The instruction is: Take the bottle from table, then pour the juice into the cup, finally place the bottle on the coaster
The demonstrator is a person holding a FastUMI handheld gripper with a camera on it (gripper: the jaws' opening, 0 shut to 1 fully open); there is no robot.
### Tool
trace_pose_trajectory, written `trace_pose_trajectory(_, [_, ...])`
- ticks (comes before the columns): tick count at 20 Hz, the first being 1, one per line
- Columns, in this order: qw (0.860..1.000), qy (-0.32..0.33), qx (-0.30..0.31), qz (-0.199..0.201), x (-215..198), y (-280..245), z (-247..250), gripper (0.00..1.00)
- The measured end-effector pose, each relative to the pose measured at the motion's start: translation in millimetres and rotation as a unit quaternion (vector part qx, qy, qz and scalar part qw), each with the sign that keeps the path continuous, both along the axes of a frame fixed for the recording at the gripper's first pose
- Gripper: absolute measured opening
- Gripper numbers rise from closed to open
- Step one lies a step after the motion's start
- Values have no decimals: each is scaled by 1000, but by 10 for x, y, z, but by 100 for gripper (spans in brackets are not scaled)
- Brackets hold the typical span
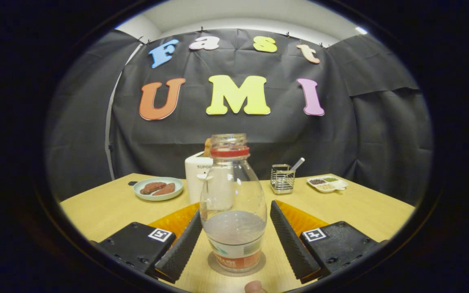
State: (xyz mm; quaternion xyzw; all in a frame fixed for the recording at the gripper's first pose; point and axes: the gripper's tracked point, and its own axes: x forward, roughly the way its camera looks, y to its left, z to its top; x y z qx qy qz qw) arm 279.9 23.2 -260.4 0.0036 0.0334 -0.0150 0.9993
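Bottle [233, 211] between parted jaws, toaster [197, 179] behind.

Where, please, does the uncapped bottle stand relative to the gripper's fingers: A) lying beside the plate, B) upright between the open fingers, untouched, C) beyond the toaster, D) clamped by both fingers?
B: the bottle stands upright between the gripper's spread fingers, with gaps on both sides.

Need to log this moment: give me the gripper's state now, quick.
Gripper: open, fingers either side of the bottle, which stands on the coaster; neither pad presses on it.
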Motion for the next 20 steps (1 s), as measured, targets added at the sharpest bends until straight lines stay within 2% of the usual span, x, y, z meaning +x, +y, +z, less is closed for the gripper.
trace_pose_trajectory(4, [1000,1,-7,4,-77,67,68,100])
trace_pose_trajectory(8, [1000,-6,17,20,-247,84,269,100])
trace_pose_trajectory(15, [999,-37,-28,-13,-658,0,787,100])
trace_pose_trajectory(20, [997,-68,-18,-9,-1093,56,1225,100])
